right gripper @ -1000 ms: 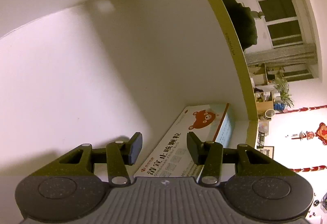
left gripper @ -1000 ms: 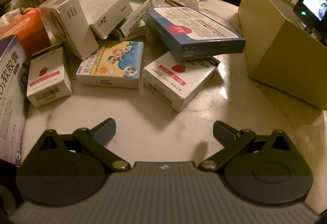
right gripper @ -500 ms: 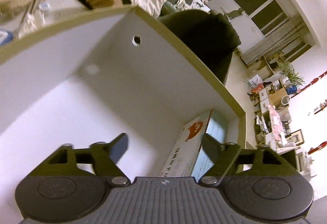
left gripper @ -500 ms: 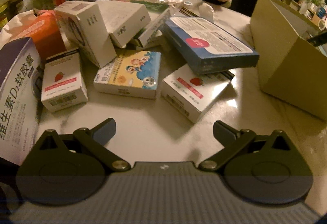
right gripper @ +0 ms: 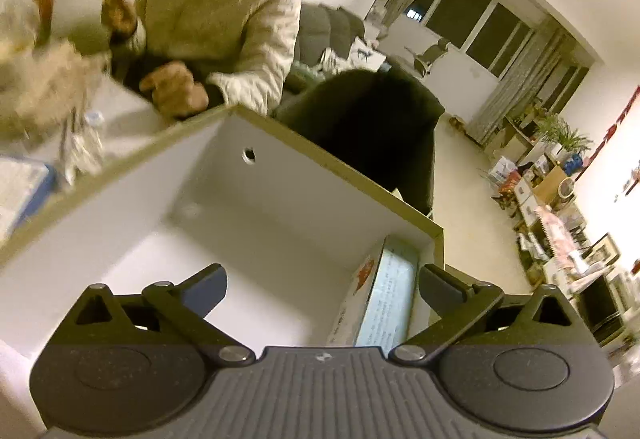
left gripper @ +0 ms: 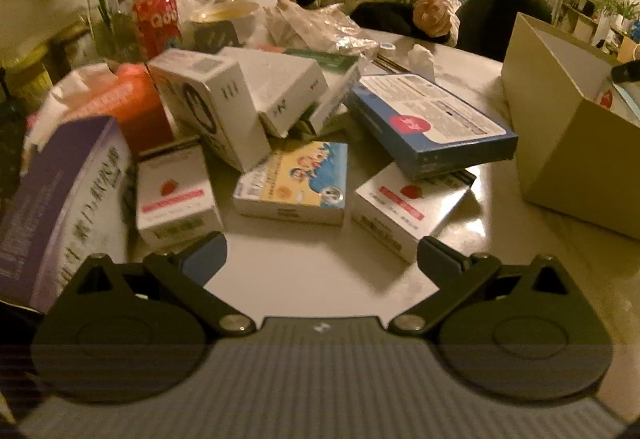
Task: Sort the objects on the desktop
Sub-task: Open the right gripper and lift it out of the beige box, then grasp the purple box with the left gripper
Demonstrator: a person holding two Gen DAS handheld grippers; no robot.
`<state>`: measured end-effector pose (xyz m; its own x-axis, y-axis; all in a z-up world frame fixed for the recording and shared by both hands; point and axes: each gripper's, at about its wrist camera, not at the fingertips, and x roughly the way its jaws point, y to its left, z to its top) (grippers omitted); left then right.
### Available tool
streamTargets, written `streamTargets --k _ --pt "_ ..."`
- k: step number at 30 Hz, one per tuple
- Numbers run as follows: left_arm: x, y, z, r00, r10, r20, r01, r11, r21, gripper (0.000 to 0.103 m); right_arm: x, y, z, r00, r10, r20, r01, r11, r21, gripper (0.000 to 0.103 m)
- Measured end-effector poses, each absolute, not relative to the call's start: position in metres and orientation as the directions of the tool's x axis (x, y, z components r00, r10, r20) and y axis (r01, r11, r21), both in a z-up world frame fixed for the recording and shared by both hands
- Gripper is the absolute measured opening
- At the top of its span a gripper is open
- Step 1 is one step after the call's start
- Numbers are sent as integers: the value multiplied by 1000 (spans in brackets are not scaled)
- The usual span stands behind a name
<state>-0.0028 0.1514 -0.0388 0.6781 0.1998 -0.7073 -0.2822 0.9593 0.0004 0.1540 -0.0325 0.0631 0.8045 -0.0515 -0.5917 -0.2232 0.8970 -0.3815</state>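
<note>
Over the open cardboard box (right gripper: 280, 199), we hold the right gripper (right gripper: 322, 289) with its fingers (right gripper: 204, 289) still opening and nothing between them. The bear-print medicine box (right gripper: 376, 303) stands on its edge in the carton's corner at about 4 o'clock, leaning on the near-right wall, its long axis running from the camera toward 1 o'clock. A second ago those fingers sat close about that box deep inside the carton; now they have let go and come up above the rim, and a seated person in a pale quilted jacket (right gripper: 224, 27) shows at 11 o'clock.

Our left gripper (left gripper: 322, 257) hovers over the desk (left gripper: 304, 279), fingers (left gripper: 204, 257) spread wide and empty. Ahead lie the cartoon box (left gripper: 292, 183) at 12 o'clock and a strawberry box (left gripper: 408, 203) at 1 o'clock, its long side pointing toward 1 o'clock under the blue box (left gripper: 432, 127). Since the earlier view this camera has tipped upward, showing more of the room.
</note>
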Motion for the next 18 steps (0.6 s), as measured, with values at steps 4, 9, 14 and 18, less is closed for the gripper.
streamTargets --k 4,9,14,18 --pt "-8 152 -32 685 234 -690 -287 957 39 103 135 -44 72 818 32 -575 -239 928 -288 102" --pt "-16 155 -21 697 264 -667 -292 954 72 103 110 -58 78 836 66 -544 -221 949 -225 102" --pt "-24 161 -11 695 335 -637 -310 938 154 103 81 -72 82 869 101 -485 -203 966 -163 103" --pt "-29 172 -4 684 373 -627 -328 925 193 103 53 -84 82 888 125 -442 -187 977 -100 103"
